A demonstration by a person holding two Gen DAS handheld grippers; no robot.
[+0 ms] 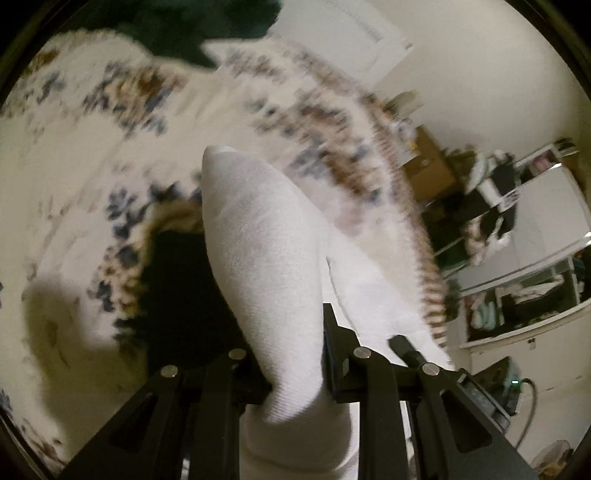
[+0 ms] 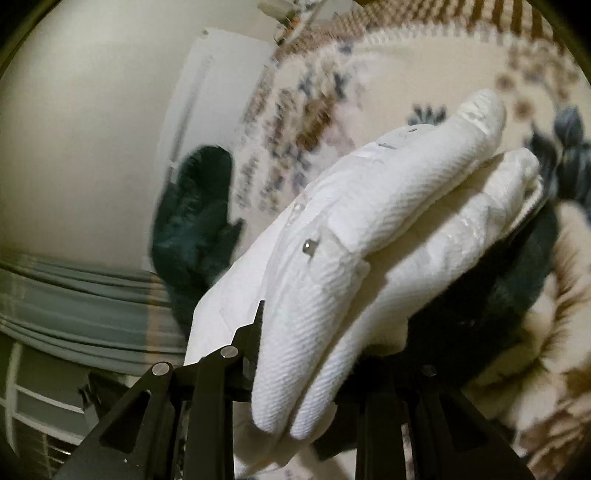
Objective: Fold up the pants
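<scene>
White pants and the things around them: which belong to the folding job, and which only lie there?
Job:
- white pants
- left gripper
- right gripper

Lying about:
- dark green garment
- floral bedspread
- shelves

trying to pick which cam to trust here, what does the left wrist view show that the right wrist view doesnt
Only the left wrist view: shelving and clutter along the wall, and smooth knit white fabric clamped in the left gripper.

Only the right wrist view: a folded twill edge of the white pants with a small metal rivet, held in the right gripper, plus grey horizontal bands low on the left.

Both: the floral bedspread, a dark green garment, motion blur.
</scene>
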